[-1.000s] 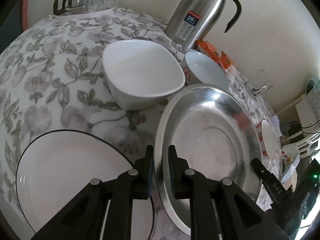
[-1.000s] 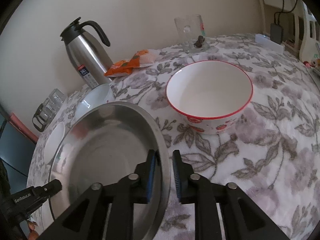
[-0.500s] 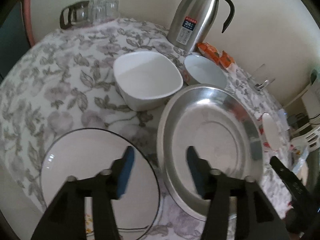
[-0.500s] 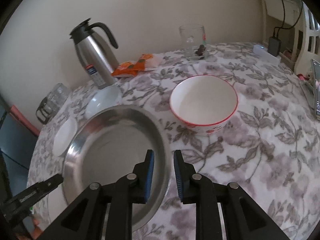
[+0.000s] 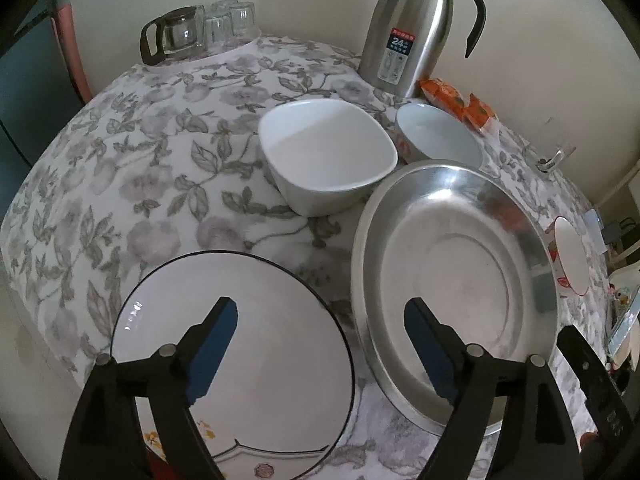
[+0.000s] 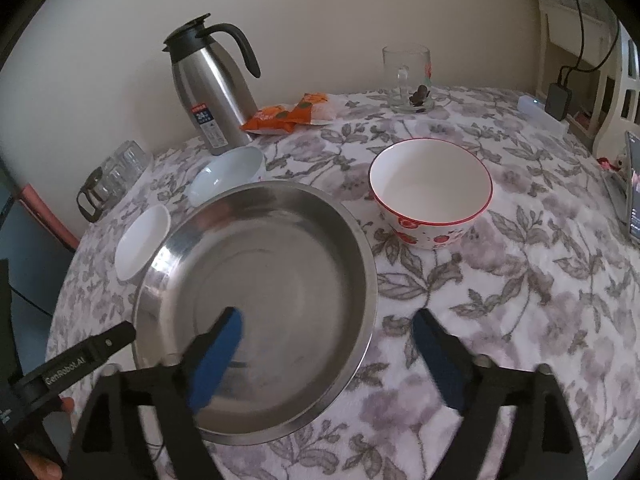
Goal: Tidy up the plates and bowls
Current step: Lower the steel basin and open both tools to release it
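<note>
A large steel plate (image 5: pixel 452 280) lies flat on the flowered tablecloth; it also shows in the right wrist view (image 6: pixel 256 304). My left gripper (image 5: pixel 320 320) is open and empty above the gap between the steel plate and a black-rimmed white plate (image 5: pixel 232 356). My right gripper (image 6: pixel 326 330) is open and empty over the steel plate's right rim. A squarish white bowl (image 5: pixel 326 156) and a small white bowl (image 5: pixel 438 136) stand behind the steel plate. A red-rimmed bowl (image 6: pixel 430 188) stands to its right.
A steel thermos jug (image 5: pixel 416 24) stands at the back by the wall, with orange snack packets (image 6: pixel 288 114) beside it. A glass mug (image 6: pixel 408 78) is at the back right. A glass pot and tumblers (image 5: pixel 192 32) stand at the back left.
Both grippers let go of the steel plate's rim, opened wide and drew back and up. The plate now rests flat on the table.
</note>
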`<state>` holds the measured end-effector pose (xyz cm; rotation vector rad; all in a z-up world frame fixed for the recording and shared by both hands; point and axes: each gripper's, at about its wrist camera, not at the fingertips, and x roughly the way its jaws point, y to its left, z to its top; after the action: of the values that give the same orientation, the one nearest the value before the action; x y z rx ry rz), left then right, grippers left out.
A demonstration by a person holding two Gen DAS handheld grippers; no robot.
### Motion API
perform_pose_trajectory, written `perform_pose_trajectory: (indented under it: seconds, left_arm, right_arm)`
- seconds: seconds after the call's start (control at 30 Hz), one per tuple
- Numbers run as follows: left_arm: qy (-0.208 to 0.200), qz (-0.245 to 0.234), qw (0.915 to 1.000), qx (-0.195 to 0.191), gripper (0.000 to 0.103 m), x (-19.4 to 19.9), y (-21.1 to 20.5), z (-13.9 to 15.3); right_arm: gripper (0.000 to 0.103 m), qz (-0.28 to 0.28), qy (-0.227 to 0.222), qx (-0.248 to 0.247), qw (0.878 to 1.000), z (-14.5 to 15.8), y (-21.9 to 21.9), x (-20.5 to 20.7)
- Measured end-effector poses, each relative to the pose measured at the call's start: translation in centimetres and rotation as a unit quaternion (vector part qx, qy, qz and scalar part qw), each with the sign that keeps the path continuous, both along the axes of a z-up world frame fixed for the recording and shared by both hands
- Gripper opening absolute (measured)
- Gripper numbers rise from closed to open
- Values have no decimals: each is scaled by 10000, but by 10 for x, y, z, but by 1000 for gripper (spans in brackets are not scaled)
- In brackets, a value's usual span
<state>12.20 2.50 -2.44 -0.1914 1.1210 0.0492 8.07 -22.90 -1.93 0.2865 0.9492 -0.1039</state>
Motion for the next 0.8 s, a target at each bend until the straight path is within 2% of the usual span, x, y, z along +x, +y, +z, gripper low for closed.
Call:
perform_pose_trajectory:
  seconds: [0.13, 0.27, 0.4, 0.57, 0.7, 0.8]
  left_arm:
    - [-43, 77, 9999, 109, 95, 1, 5, -2]
    - [-227, 153, 9994, 234, 98, -1, 10, 2]
    - [-577, 200, 9977, 289, 100, -5, 13, 11]
    - [-983, 184, 9945, 323, 100, -12, 18, 29]
    - [-1168, 100, 9930, 104, 100, -19, 25, 41]
    - [-1239, 267, 9919, -1, 100, -25, 35, 47]
  right_arm:
    - [103, -75, 2, -2, 10000, -1, 1, 0]
    - [103, -179, -81, -146, 9997, 3, 5, -2]
    - [103, -193, -238, -187, 9994, 13, 12, -7]
    - [103, -215, -364, 26, 9991, 25, 22, -17]
    - [103, -189, -435, 75, 9988, 33, 35, -26]
    - [103, -164, -480, 140, 9986, 36, 45, -32]
